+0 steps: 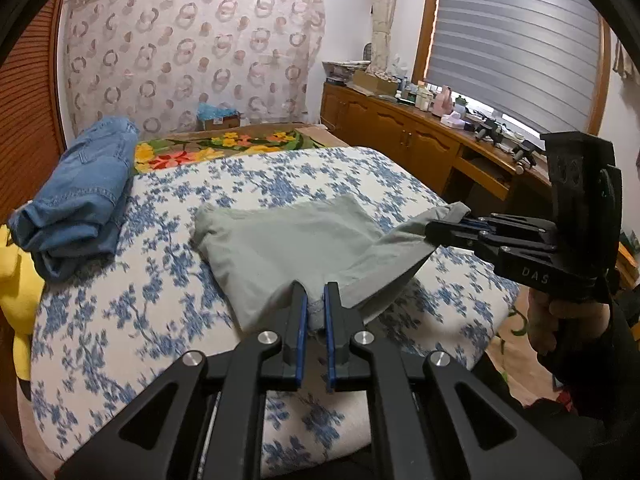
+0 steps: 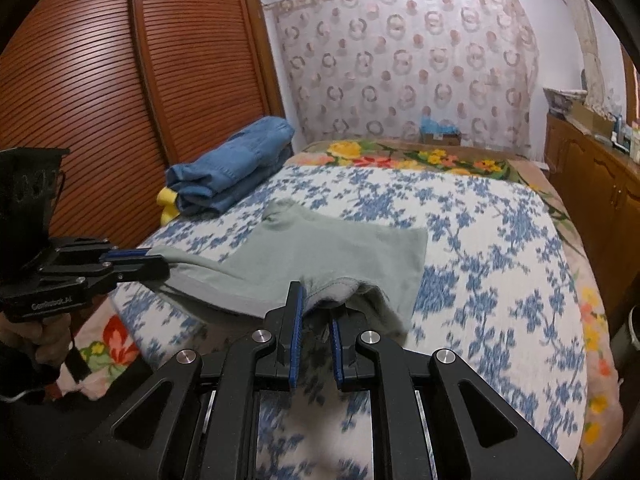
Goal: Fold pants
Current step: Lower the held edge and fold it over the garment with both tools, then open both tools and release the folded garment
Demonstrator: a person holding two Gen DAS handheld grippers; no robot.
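Pale grey-green pants point(image 1: 288, 240) lie on the blue-flowered bed cover point(image 1: 120, 320); they also show in the right wrist view point(image 2: 340, 248). My left gripper point(image 1: 315, 300) is shut on the near edge of the pants and holds it lifted. In the right wrist view the left gripper point(image 2: 158, 262) is at the left, clamped on that edge. My right gripper point(image 2: 318, 304) is shut on another corner of the same edge. In the left wrist view the right gripper point(image 1: 444, 226) pinches the raised corner at the right. The edge hangs taut between both grippers.
Folded blue jeans point(image 1: 80, 200) lie at the bed's far left beside something yellow point(image 1: 16, 280). A flowered blanket point(image 1: 224, 146) covers the bed's head. A wooden counter point(image 1: 420, 136) with clutter runs along the right. A slatted wooden wardrobe point(image 2: 100, 100) stands at the left.
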